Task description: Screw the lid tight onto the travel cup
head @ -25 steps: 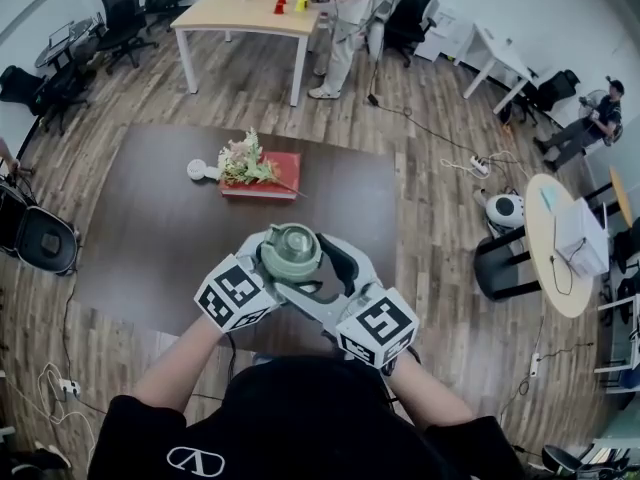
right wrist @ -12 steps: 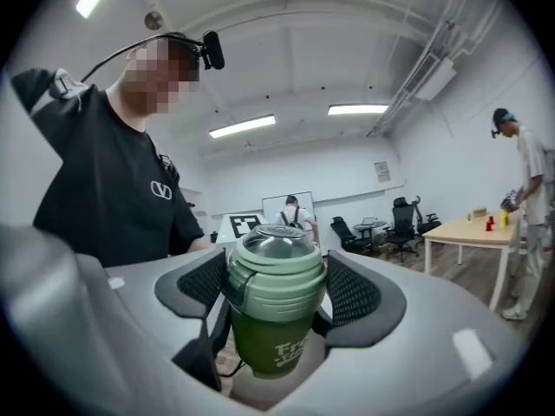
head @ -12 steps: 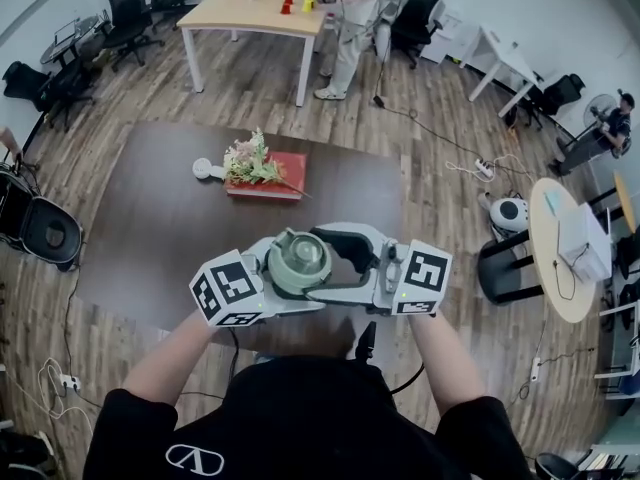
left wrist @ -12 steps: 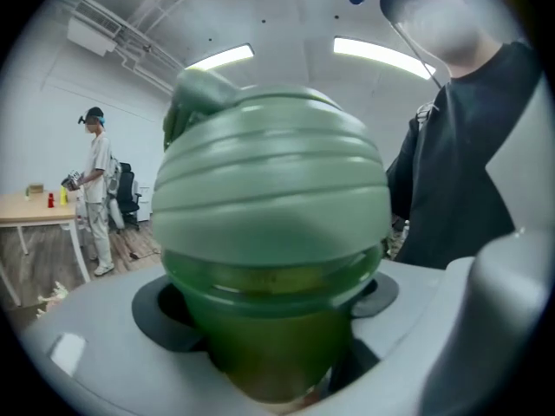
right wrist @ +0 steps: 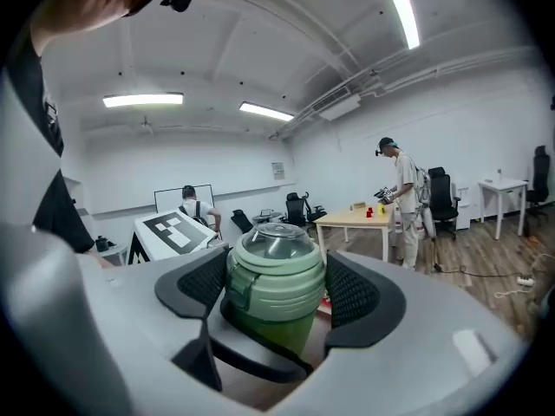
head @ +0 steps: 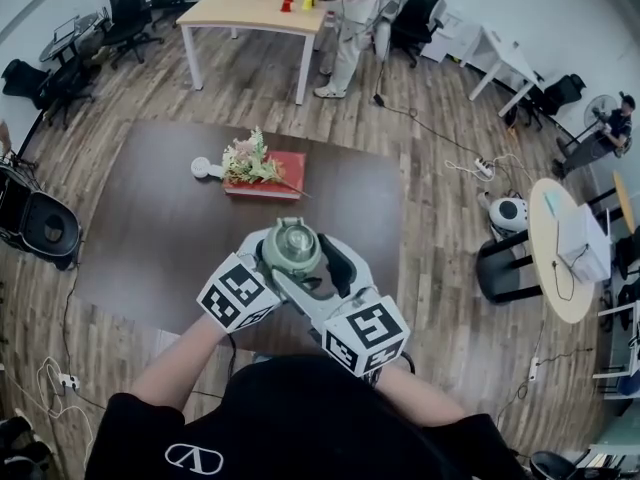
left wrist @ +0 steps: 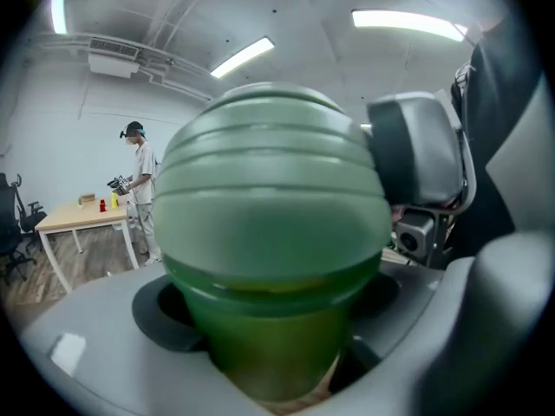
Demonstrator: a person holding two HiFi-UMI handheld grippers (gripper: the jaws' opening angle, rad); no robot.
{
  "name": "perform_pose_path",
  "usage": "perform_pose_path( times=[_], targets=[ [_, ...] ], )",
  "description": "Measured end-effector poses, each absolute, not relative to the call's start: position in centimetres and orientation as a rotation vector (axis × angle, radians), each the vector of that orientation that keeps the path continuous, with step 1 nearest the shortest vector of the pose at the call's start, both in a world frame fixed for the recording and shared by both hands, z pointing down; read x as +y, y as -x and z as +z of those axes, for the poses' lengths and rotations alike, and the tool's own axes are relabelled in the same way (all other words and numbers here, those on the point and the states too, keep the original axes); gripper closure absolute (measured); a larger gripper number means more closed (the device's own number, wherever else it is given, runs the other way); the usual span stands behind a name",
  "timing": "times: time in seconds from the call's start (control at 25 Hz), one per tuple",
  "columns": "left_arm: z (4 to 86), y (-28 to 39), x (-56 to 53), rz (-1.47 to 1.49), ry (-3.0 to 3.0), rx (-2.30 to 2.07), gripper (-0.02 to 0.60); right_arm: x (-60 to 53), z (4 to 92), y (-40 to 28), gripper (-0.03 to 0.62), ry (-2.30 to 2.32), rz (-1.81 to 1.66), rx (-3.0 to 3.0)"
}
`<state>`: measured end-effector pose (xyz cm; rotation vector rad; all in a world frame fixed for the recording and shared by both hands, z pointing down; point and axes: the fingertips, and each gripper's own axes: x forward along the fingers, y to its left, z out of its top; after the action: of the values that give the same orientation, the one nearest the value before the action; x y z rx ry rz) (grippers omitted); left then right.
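A green travel cup with a pale green lid [head: 291, 247] is held in the air over the dark table [head: 150, 228], close to my chest. My left gripper [head: 272, 260] comes in from the left and is shut on the translucent cup body [left wrist: 260, 336], below the lid [left wrist: 273, 198]. My right gripper [head: 305, 258] reaches in from the near right. Its ribbed pads [right wrist: 206, 286] flank the lid [right wrist: 276, 271] and press on its sides. The cup stands upright. Its base is hidden by the jaws.
A red box with a flower bunch [head: 262, 173] and a small white object [head: 203, 168] lie on the far part of the table. A light wooden table [head: 250, 8] with a person [head: 355, 18] stands behind. Office chairs [head: 40, 233] are at the left, a round table [head: 560, 258] at the right.
The right gripper swung out round the cup to the right half a second ago and is back at the near right. The cup and left gripper shifted only slightly.
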<state>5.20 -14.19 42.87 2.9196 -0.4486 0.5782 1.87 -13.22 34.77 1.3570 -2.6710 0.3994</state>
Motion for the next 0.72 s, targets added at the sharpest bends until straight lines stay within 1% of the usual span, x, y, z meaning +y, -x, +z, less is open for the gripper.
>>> perform_pose_path(
  times=[0.16,0.4,0.48,0.6,0.64,0.68,0.72],
  targets=[
    [43.1,-5.5,-14.1,0.531,-2.897,-0.415,0.163,-13.2,35.0,-2.1,0.218,-1.289,0.398,-2.719],
    [40.9,-4.8,-13.9,0.396,-2.932,-0.326,0.163,-12.3,32.5,-2.9,0.22,-1.004,0.312,-2.972],
    [40.1,-4.4,-13.9,0.342,-2.977,-0.354,0.163,-12.3,32.3,-4.0,0.22,-1.026,0.238,-2.974],
    [39.3,-2.9,-14.5,0.252,-3.025,-0.512,0.166,-12.9,33.9,-6.5,0.226,-1.19,0.121,-2.842],
    [39.3,-2.2,-14.8,0.231,-3.035,-0.593,0.167,-13.2,34.8,-7.9,0.261,-1.272,0.093,-2.773],
    [39.3,-1.4,-15.0,0.219,-3.042,-0.683,0.167,-13.4,35.7,-9.4,0.336,-1.367,0.077,-2.701],
    [39.4,-0.4,-15.3,0.213,-3.044,-0.776,0.167,-13.5,36.6,-11.2,0.473,-1.472,0.074,-2.63]
  ],
)
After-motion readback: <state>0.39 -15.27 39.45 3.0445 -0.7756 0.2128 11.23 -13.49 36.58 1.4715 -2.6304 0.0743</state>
